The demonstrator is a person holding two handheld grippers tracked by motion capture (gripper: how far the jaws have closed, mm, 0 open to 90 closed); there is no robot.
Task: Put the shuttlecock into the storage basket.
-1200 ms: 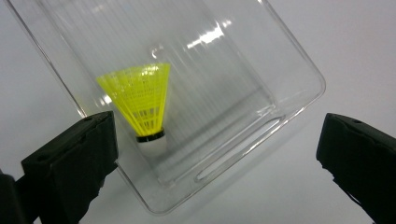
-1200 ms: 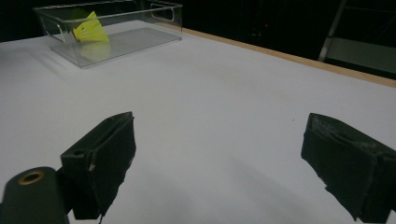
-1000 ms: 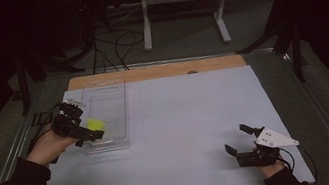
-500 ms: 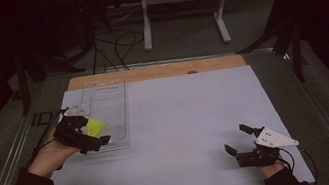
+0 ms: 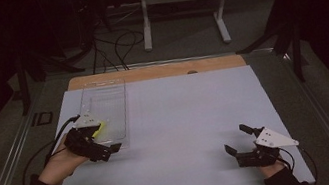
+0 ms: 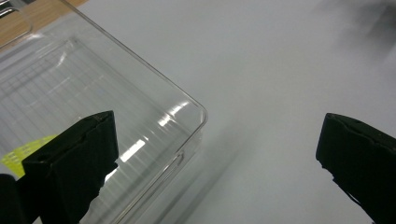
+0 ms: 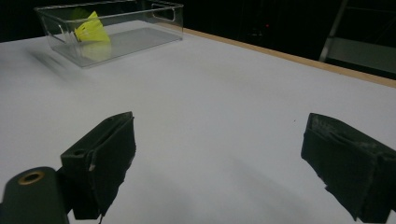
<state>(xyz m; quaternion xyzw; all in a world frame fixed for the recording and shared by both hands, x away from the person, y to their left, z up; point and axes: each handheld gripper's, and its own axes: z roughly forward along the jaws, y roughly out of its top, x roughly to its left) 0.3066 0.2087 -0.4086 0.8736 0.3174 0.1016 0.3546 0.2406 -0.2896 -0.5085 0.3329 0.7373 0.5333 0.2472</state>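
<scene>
Your left hand-held gripper hangs with its jaws wide apart and empty at the near corner of the clear rectangular plastic bin, whose long axis runs from 6 toward 12 o'clock at the table's left side; one jaw sits over the bin and the other over bare table, so the bin lies toward 12 o'clock from that hand. Inside the bin's near end is a small bright yellow object, too small to identify. Your right hand-held gripper, jaws also apart and empty, rests well away toward 5 o'clock, so the left is by far nearer.

Left hand-held gripper jaws spread wide; right hand-held gripper likewise agape.
</scene>
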